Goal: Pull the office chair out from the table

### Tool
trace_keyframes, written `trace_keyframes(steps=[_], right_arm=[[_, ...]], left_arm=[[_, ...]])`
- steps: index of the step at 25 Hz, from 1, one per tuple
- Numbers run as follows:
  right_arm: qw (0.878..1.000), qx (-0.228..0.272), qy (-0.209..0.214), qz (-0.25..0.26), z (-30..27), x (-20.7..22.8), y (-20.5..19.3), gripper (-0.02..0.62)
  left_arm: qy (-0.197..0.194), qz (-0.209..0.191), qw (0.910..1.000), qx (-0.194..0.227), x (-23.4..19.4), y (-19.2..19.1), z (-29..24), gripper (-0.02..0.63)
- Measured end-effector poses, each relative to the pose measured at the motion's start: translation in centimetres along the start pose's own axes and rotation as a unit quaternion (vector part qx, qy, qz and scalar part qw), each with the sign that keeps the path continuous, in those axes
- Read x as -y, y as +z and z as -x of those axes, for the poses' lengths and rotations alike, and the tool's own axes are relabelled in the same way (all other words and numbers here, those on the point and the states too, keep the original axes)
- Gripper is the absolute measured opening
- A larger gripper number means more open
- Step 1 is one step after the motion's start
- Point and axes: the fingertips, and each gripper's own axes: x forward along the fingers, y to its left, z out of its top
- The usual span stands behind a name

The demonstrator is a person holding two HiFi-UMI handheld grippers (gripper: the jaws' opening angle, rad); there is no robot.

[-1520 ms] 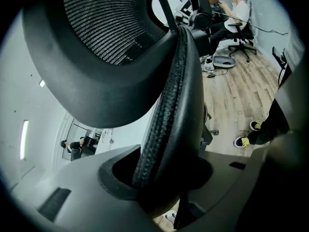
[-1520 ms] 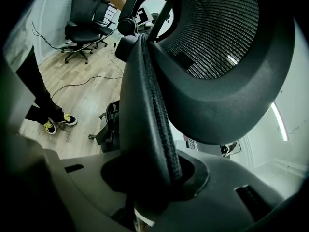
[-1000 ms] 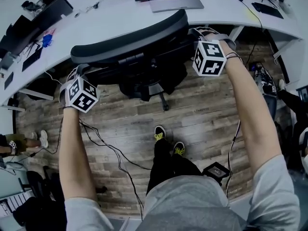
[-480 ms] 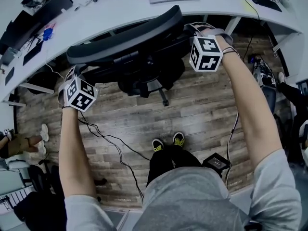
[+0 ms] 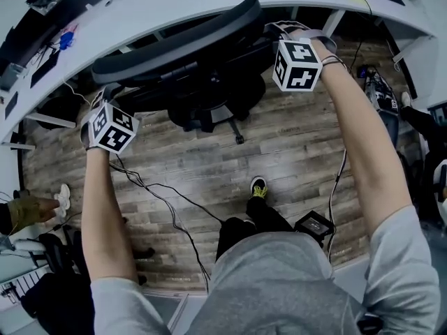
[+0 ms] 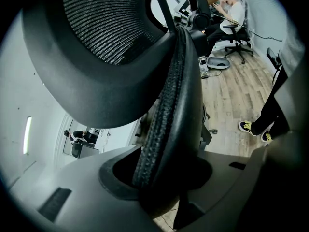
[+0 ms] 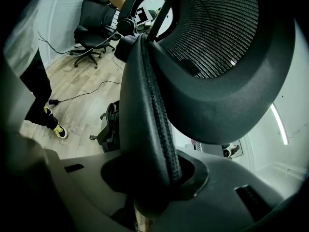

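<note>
A black office chair (image 5: 188,54) with a mesh back stands at the curved white table (image 5: 167,12), its base (image 5: 209,114) on the wood floor. My left gripper (image 5: 105,100) is shut on the left edge of the chair's backrest (image 6: 169,124). At the other side my right gripper (image 5: 283,44) is shut on the right edge of the backrest (image 7: 149,124). In both gripper views the padded rim of the backrest runs straight down into the jaws. The fingertips themselves are hidden behind the marker cubes in the head view.
Cables (image 5: 160,201) trail over the wood floor beside my feet (image 5: 258,187). Monitors and gear (image 5: 42,19) lie on the table's left part. Another office chair (image 7: 91,18) stands behind. A bystander's hand and shoes (image 5: 35,208) show at far left.
Both grippers have kept their hold while the chair rolled back from the table; more floor shows under the table's edge. My feet have stepped backward.
</note>
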Motion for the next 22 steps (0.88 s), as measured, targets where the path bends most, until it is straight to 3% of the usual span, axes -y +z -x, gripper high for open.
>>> trace_keyframes(steps=[8, 22], right_arm=[[1.000, -0.001, -0.002, 0.001, 2.9, -4.3, 2.1, 0.146], [1.000, 0.001, 0.007, 0.004, 7.6, -7.8, 3.7, 0.144]], left_arm=[[0.003, 0.000, 1.0000, 0.001, 3.8, -1.9, 3.4, 0.183], [0.000, 0.008, 1.0000, -0.005, 8.0, -2.4, 8.8, 0.183]])
